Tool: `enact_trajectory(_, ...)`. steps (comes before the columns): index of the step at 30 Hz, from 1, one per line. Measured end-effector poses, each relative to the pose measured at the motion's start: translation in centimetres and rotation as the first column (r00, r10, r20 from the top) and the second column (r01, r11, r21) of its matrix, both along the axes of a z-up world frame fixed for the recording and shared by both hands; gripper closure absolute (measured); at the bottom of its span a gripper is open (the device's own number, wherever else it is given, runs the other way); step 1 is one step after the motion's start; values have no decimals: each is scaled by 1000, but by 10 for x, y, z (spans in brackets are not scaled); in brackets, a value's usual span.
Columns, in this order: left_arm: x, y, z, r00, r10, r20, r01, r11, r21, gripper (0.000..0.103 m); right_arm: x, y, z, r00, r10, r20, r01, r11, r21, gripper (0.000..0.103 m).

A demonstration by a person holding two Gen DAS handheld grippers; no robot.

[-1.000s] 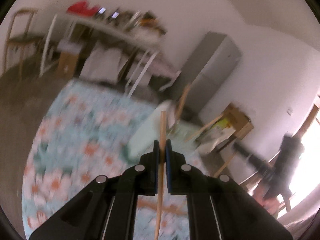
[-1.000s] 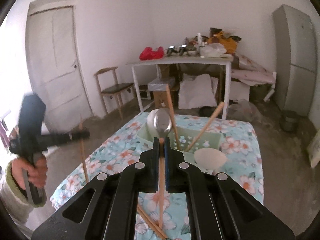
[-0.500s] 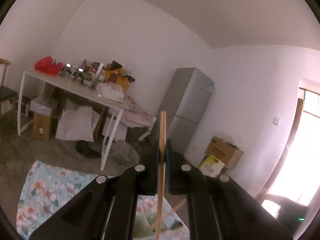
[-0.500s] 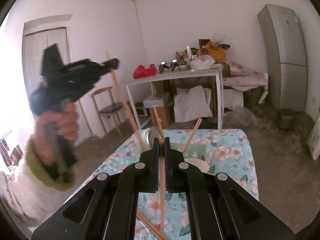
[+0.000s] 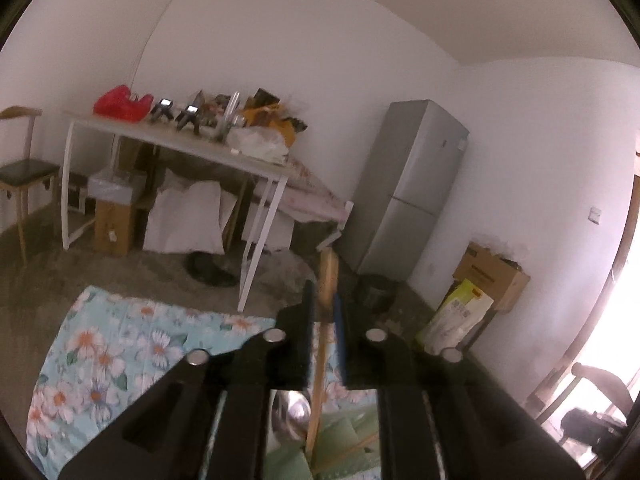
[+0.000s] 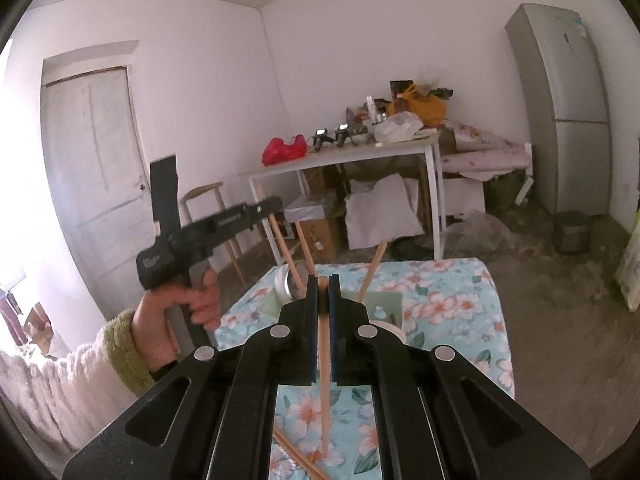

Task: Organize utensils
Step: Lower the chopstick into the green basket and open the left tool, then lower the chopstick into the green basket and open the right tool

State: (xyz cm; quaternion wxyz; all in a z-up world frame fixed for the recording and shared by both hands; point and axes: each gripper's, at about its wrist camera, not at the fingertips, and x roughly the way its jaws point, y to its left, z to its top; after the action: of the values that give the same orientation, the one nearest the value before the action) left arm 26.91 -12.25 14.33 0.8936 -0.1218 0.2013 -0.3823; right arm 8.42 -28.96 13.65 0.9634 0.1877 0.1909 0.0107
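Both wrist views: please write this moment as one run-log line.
left hand-held gripper: shut on chopstick over green basket | right hand-held gripper: shut on second chopstick

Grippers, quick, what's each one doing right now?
Left gripper: jaws look slightly parted around a chopstick over the green holder; grip uncertain.
Right gripper: shut on another chopstick.
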Motion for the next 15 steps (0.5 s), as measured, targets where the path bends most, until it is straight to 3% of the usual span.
enact_trajectory(6, -12, 20, -2, 1000, 23, 6, -23, 1000, 12, 51, 5, -6, 23, 998, -10, 63, 10, 1000, -7, 100)
enact_trajectory(15, -62, 72, -18, 1000, 17, 6, -17, 995, 100, 24, 42, -35, 65, 983, -40, 180, 39, 999, 5, 100)
